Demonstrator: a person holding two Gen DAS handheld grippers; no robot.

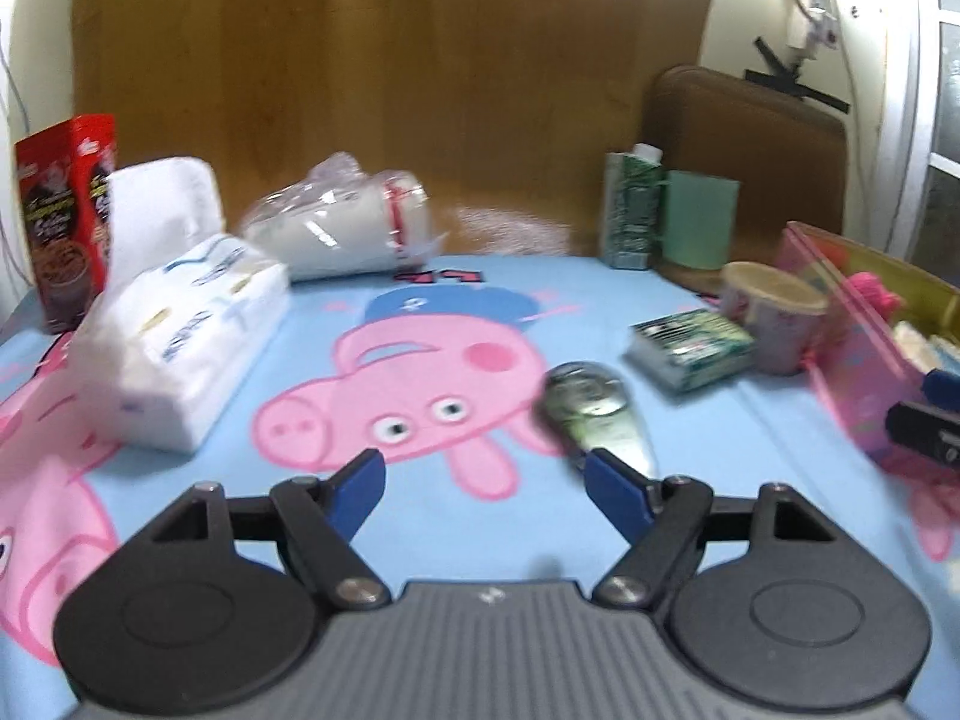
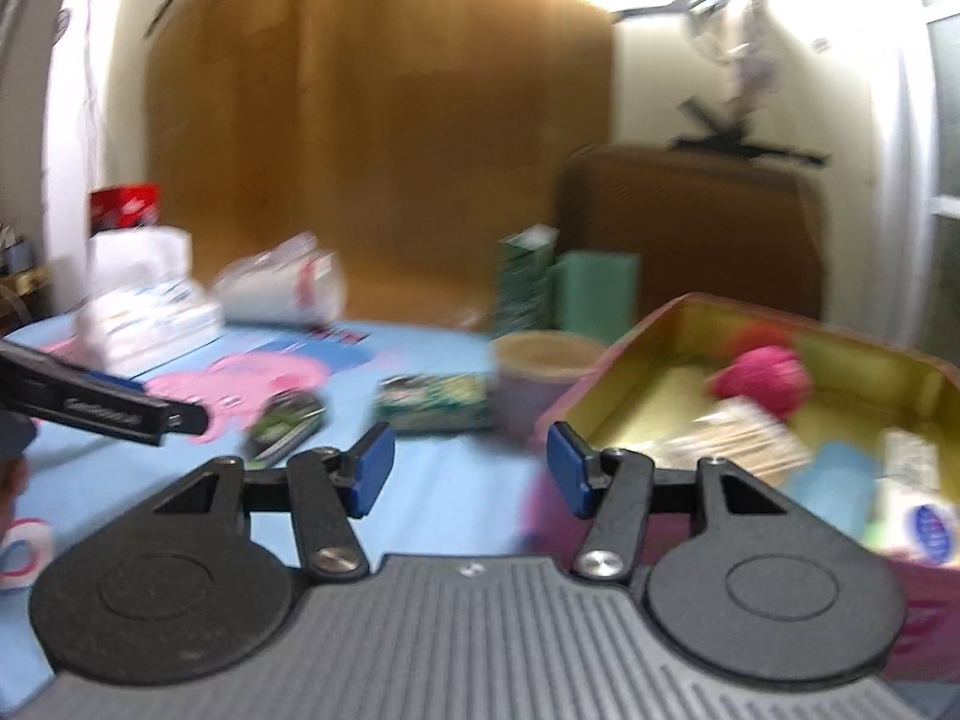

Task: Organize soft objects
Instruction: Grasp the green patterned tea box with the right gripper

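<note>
My left gripper [image 1: 483, 477] is open and empty above the Peppa Pig cloth [image 1: 420, 372]. A clear soft pouch [image 1: 594, 408] lies just beyond its right finger. A white tissue pack [image 1: 180, 330] lies at the left and a wrapped stack of white cups [image 1: 348, 222] behind it. A green tissue packet [image 1: 690, 345] lies at the right. My right gripper [image 2: 468, 468] is open and empty, beside the pink tin box [image 2: 690, 324]. The box holds a pink yarn ball [image 2: 768, 378] and several packets. The views are blurred.
A red snack box [image 1: 60, 216] stands far left. A green carton [image 1: 630, 210] and a green cup [image 1: 699, 219] stand at the back. A paper cup [image 1: 771, 312] stands beside the tin box [image 1: 852, 348]. The left gripper's finger [image 2: 102, 405] crosses the right wrist view.
</note>
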